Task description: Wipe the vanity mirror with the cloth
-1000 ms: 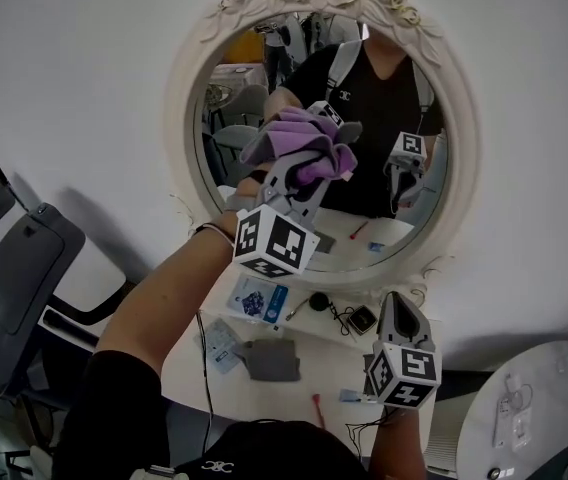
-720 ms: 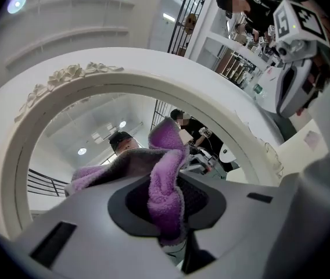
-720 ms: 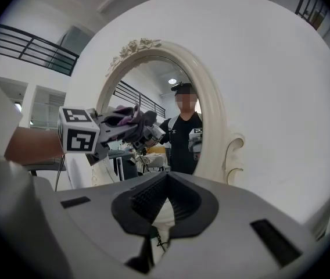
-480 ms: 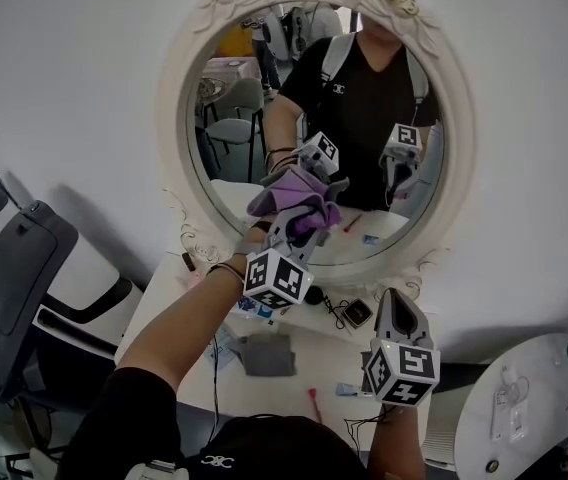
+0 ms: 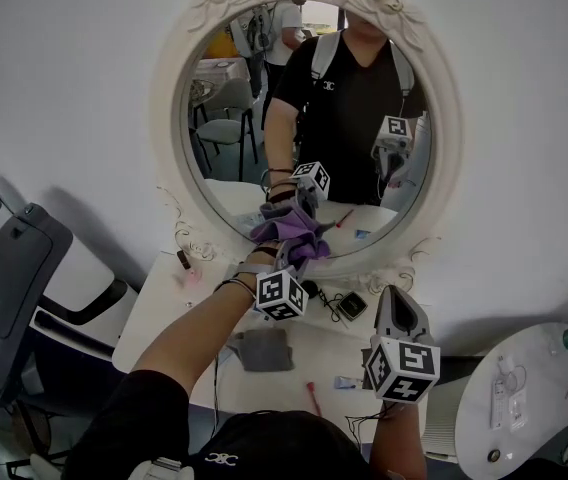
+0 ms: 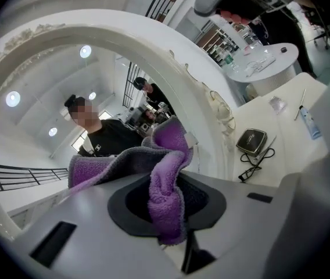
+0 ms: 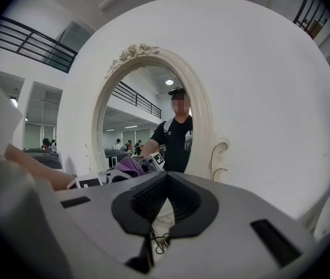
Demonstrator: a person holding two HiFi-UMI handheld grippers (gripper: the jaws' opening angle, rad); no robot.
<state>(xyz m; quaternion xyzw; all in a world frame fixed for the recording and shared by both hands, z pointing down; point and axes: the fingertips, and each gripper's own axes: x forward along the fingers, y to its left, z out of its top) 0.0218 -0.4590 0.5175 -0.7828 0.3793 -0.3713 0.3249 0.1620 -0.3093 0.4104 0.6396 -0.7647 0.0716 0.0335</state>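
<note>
Your left hand-held gripper (image 6: 171, 228) is clamped on the purple cloth (image 6: 166, 190), bunched against the lower edge of the round mirror (image 5: 234, 108). The cloth looks like soft, light terry that flops, so grip its thick fold. The glass is smooth and fragile inside a carved white frame (image 5: 169, 198). Your right hand-held gripper (image 5: 400, 308) is closed and empty above the tabletop (image 5: 164, 308)

Ahead of me, the white table (image 5: 159, 313) carries a flat grey item (image 5: 262, 349), a black case (image 5: 352, 306) and a red pen (image 5: 314, 400). A grey chair (image 5: 14, 268) stands at my left.
</note>
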